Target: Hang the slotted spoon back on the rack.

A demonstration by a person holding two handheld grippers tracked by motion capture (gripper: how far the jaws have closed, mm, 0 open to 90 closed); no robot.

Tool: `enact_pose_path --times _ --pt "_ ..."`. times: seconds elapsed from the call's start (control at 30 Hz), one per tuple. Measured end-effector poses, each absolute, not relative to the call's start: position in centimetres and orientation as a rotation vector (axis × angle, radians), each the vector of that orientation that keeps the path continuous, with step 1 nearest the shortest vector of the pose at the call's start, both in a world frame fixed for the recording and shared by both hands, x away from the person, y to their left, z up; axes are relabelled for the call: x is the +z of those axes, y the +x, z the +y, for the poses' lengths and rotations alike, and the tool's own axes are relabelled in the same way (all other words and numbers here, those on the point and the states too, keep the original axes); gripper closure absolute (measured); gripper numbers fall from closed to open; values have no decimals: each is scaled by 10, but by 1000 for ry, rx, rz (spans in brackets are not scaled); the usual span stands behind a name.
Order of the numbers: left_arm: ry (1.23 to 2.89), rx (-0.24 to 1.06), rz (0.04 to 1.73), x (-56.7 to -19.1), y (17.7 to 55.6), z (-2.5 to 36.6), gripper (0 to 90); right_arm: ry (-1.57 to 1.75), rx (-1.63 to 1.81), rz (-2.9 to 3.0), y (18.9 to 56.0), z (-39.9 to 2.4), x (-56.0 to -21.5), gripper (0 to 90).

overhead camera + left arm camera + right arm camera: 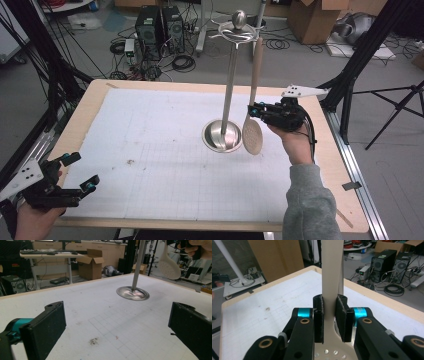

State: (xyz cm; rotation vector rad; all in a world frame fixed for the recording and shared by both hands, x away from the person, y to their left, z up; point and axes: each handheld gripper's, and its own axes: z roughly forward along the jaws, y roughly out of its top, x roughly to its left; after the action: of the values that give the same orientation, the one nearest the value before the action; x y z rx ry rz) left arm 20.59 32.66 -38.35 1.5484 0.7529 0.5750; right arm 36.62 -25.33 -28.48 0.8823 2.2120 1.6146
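right gripper [329, 315] — clamps slotted spoon [252, 134] | left gripper [82, 172] — agape

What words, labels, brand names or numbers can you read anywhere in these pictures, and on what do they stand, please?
None can be read.
The slotted spoon, the metal stand and both grippers, left and right, bear no visible print.
The cardboard boxes show plain faces.
Any marks on the computer towers on the floor are too small and blurred to read.

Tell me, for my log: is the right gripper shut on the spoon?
Shut: right gripper fingers press the spoon handle.
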Motion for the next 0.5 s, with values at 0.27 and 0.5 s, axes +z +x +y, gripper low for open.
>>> enact_pose_path --times 0.27,0.5 --pt "1544 575 758 -384 204 329 17 889 1625 2204 368 -250 -286 780" --pt "1547 569 752 -385 205 328 17 861 1601 2147 362 -250 -286 647"
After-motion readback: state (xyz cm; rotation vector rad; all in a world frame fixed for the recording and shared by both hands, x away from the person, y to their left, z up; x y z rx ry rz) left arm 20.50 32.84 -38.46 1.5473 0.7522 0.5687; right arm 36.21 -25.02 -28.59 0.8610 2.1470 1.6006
